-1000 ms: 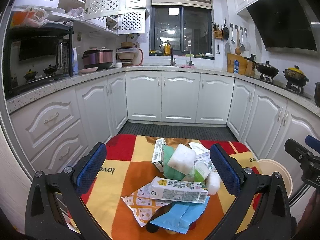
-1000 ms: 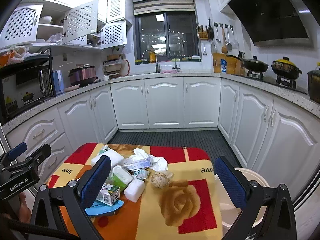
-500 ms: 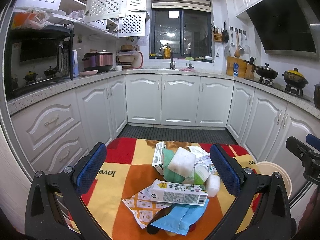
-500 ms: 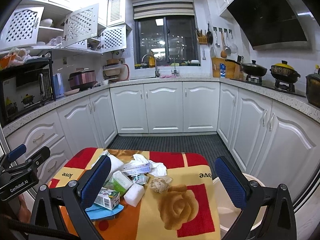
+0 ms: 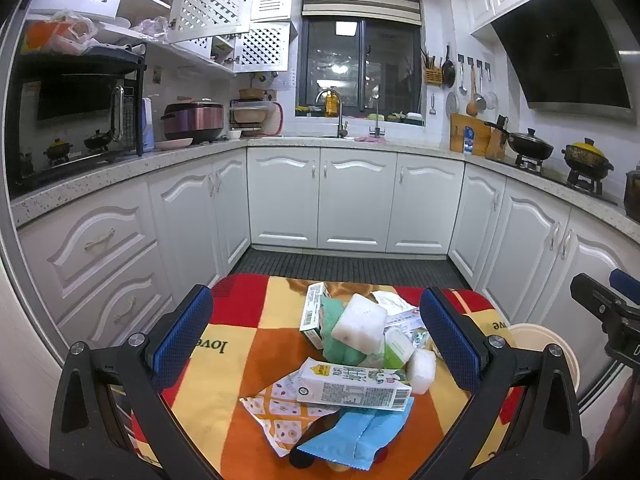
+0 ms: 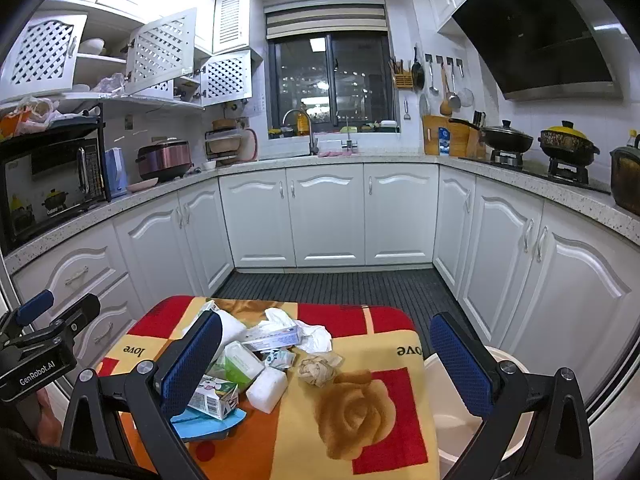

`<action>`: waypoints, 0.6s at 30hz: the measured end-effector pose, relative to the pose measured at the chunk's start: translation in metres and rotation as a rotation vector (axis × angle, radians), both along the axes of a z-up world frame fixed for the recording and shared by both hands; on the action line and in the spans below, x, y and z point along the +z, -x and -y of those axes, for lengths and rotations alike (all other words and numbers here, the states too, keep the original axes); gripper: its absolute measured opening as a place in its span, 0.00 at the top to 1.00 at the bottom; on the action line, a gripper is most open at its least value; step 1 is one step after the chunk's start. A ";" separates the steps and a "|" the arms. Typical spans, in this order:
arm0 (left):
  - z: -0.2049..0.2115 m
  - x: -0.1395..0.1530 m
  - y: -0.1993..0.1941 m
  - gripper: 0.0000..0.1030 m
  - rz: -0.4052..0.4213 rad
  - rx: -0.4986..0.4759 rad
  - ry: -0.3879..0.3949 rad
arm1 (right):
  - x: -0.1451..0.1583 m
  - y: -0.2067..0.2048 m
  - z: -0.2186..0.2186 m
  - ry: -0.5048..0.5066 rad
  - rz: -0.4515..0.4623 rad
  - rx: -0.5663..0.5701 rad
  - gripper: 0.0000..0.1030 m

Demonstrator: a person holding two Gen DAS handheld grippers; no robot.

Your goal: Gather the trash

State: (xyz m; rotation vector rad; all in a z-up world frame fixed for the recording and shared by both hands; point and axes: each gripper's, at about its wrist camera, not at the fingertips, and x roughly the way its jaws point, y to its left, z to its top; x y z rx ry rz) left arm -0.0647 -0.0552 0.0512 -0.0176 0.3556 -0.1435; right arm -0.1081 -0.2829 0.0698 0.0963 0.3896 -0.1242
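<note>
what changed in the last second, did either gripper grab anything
Nothing was grabbed. Both views tilted upward slightly, so the trash pile sits lower in frame. The left hand-held gripper and right hand-held gripper stayed open and empty; the pile and bin are unmoved.

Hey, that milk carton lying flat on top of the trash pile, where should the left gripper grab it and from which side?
Probably grip the milk carton across its narrow width near the middle, coming down from above with the open left gripper. It lies flat on its broad face atop the blue packet and patterned wrapper, with its long sides exposed, so the fingers can straddle them.
</note>
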 end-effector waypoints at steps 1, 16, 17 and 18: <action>0.000 0.000 0.000 0.00 0.001 0.000 0.002 | 0.000 0.000 0.000 -0.001 -0.001 0.001 0.00; -0.001 -0.003 -0.001 0.00 0.000 0.011 -0.006 | -0.001 0.000 0.005 -0.006 -0.014 0.005 0.00; 0.000 -0.003 -0.002 0.00 -0.001 0.012 -0.007 | -0.001 0.000 0.006 -0.005 -0.014 0.004 0.00; 0.000 -0.004 -0.003 0.00 -0.004 0.013 -0.008 | -0.001 0.000 0.006 -0.006 -0.014 0.004 0.00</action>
